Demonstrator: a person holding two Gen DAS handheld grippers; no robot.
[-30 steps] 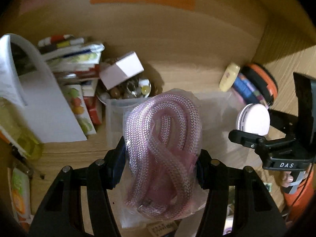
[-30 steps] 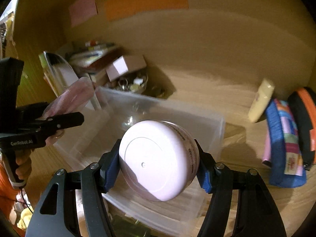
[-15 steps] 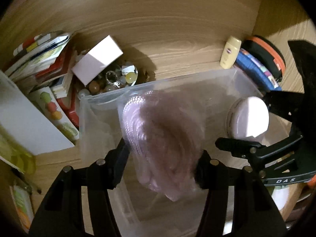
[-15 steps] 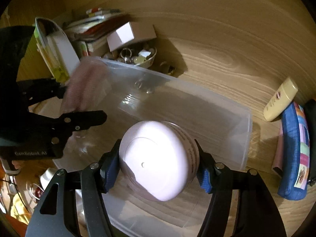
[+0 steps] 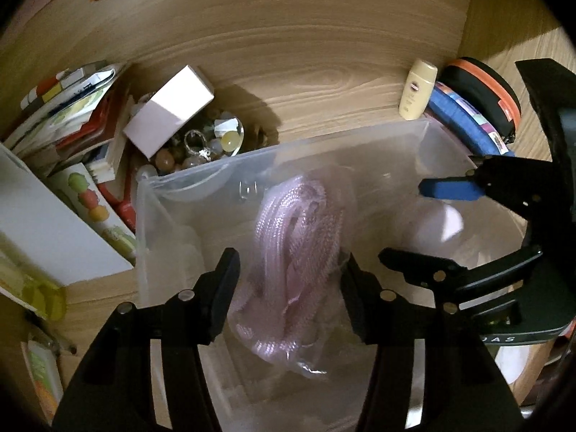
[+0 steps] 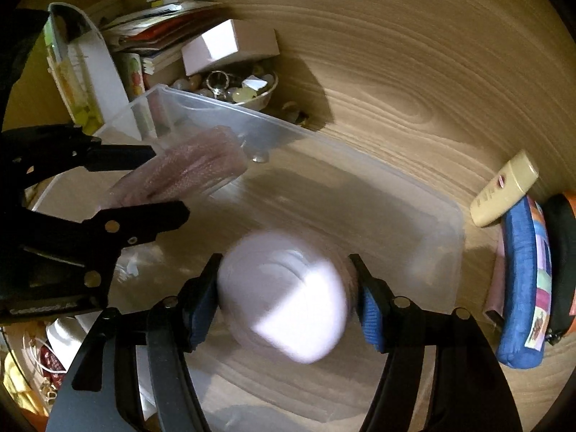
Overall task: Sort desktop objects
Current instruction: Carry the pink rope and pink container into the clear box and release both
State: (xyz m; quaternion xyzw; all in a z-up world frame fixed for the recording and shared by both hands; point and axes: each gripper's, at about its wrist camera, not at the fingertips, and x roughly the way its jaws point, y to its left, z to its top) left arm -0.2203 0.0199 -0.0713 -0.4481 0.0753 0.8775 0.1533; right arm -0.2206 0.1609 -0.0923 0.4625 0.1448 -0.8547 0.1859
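A clear plastic bin (image 5: 288, 147) (image 6: 324, 136) stands on the wooden desk under both grippers. My left gripper (image 5: 289, 273) (image 6: 169, 181) is shut on a clear bag of coiled pink rope (image 5: 298, 237) (image 6: 187, 172), which hangs inside the bin's left half. My right gripper (image 6: 286, 262) (image 5: 406, 221) is over the bin's right half and its jaws are opening. The round pale pink jar (image 6: 288, 295) (image 5: 439, 223) sits blurred between its blue pads (image 6: 370, 313), which no longer press on it.
Behind the bin's left corner are a bowl of beads and rings (image 5: 201, 147), a white box (image 5: 169, 108) and a stack of books (image 5: 72, 108). To the right lie a cream bottle (image 6: 504, 187), a blue pouch (image 6: 522, 280) and a black and orange case (image 5: 482, 90).
Both grippers have come down from above the bin into it. The right jaws have widened and the jar now blurs between them. The rope bag hangs lower in the bin.
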